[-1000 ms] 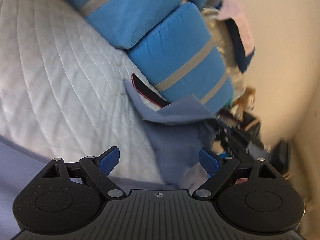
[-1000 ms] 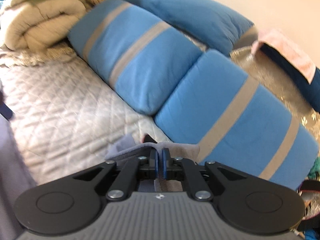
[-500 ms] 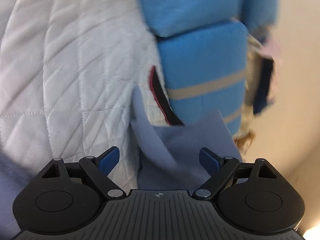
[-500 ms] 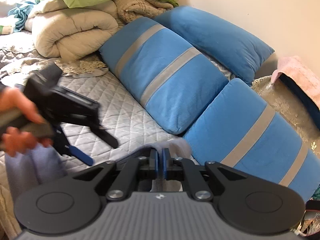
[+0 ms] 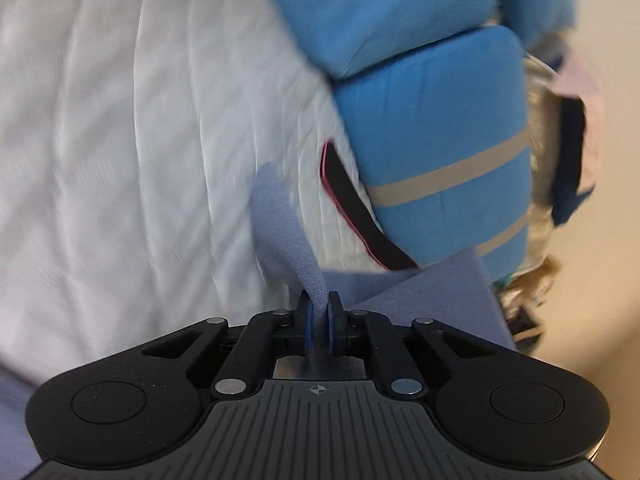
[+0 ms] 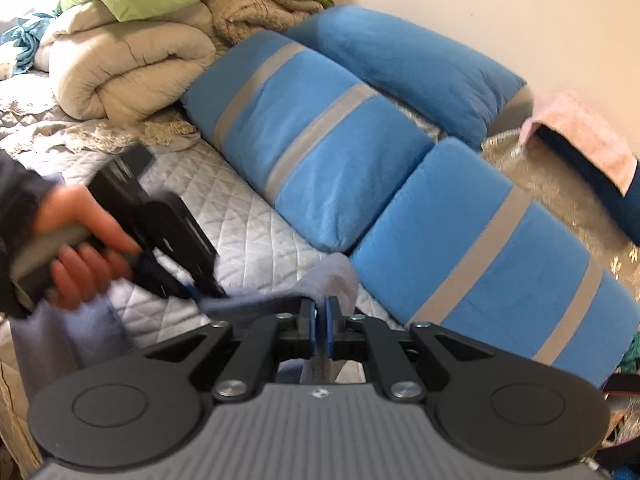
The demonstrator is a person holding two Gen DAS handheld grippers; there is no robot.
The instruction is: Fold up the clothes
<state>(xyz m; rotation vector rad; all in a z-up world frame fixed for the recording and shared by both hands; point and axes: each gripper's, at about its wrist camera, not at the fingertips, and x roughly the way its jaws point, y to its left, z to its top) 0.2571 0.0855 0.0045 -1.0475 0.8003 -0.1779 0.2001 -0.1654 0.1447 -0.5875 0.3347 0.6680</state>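
Since a second ago the left gripper, then gaping above the cloth, has dropped onto the lavender garment and clamped on a raised ridge of it at lower centre of its view, while the right gripper stays pinched on another edge of the same cloth. The garment lies on the white quilted bed, just beside the blue striped pillows, so the step in hand looks like securing two corners. Next probably calls for lifting both together and carrying the edge over; no containers show.
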